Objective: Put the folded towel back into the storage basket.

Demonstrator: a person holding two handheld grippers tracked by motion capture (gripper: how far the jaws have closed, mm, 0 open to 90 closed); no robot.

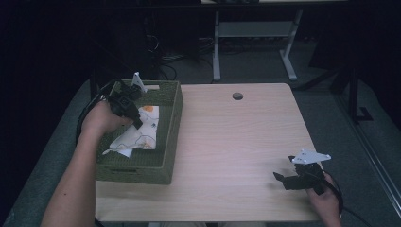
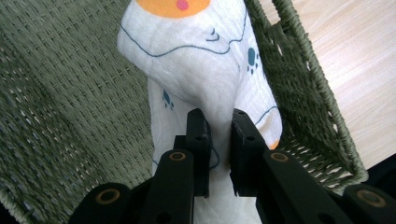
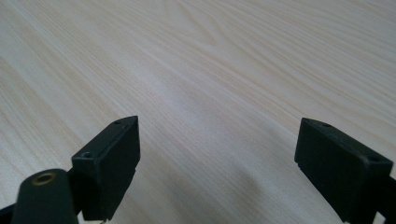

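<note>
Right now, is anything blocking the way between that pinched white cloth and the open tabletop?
Yes: the green woven basket's side wall. The left gripper is pinching the cloth inside it, so it must go up over the rim.

Dim, dark surroundings; lit table (image 1: 236, 137) glares softly, close-ups slightly blurred.

- basket (image 1: 170, 118): coarse green woven fibre, rough
- cloth (image 2: 201, 70): soft white crinkled fabric, printed, matt
- table (image 1: 236, 151): pale wood grain, smooth
- gripper pads (image 3: 116, 158): matt black plastic

One woven basket (image 1: 166, 142), one printed cloth (image 1: 142, 130), one table (image 1: 236, 142), two hand-held grippers (image 1: 136, 124) (image 1: 280, 178)
</note>
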